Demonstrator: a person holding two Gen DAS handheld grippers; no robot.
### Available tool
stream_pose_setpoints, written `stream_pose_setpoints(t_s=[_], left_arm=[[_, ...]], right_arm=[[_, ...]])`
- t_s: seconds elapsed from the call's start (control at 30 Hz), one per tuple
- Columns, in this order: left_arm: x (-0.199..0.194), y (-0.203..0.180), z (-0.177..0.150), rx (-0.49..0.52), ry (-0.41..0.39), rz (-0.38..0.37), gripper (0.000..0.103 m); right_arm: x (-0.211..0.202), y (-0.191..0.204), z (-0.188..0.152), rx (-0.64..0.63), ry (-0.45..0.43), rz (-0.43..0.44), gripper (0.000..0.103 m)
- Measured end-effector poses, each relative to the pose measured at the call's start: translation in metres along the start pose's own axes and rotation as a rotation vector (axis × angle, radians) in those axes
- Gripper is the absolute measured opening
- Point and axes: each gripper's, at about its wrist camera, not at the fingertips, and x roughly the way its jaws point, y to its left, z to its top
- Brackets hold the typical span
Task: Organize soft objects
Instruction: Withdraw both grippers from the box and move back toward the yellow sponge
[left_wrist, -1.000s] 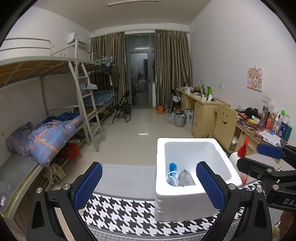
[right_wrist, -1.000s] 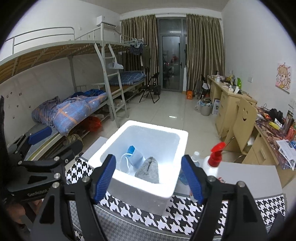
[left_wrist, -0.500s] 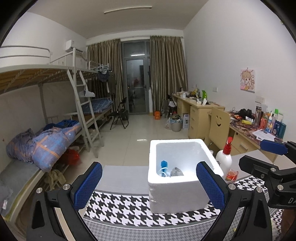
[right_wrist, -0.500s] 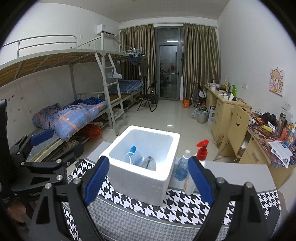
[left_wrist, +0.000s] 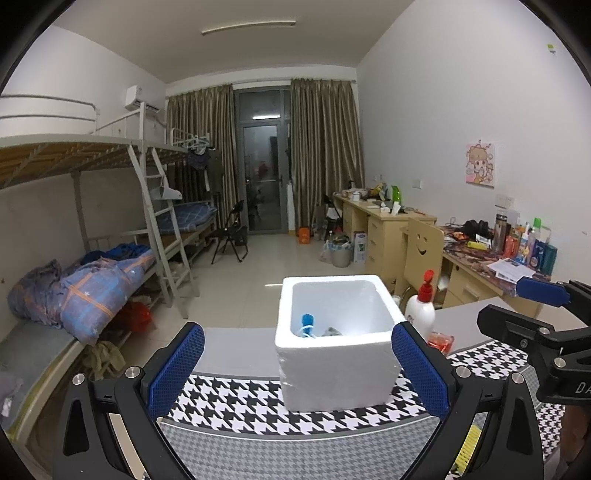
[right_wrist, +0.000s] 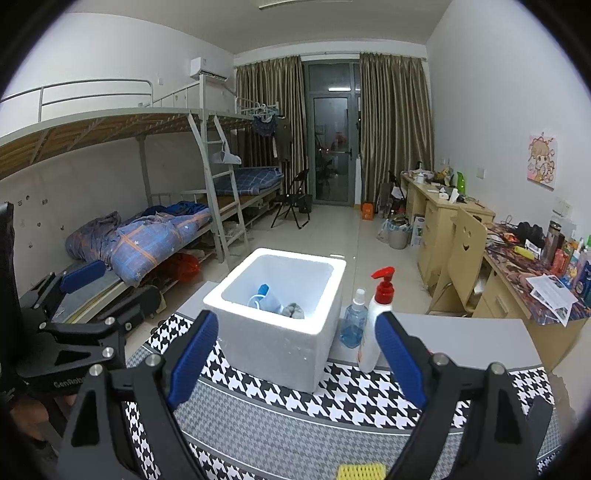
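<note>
A white foam box stands on the houndstooth cloth. Inside it lie a blue soft item and a grey cloth. My left gripper is open and empty, held back from the box's near wall. The right wrist view shows the same box with the blue item and grey cloth at its bottom. My right gripper is also open with nothing between its blue pads, a short way in front of the box.
A white pump bottle with a red top and a clear blue bottle stand right of the box. A red packet lies behind. A yellow object sits at the near edge. Bunk beds left, desks right.
Both grippers have drawn back from the box, which now looks smaller and farther off. The right gripper's jaws have spread a little wider. The bottles beside the box have come into view.
</note>
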Motion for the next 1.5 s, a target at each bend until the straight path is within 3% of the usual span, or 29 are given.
stream_pose_setpoints(t_s=[0.93, 1.5], left_arm=[[-0.05, -0.041, -0.028, 0.01, -0.036, -0.126, 0.102], [-0.051, -0.072, -0.057, 0.016, -0.021, -0.176, 0.102]], right_arm=[[-0.064, -0.006, -0.038, 0.005, -0.05, -0.033, 0.094], [-0.087, -0.027, -0.073, 0.033, -0.089, -0.149, 0.094]])
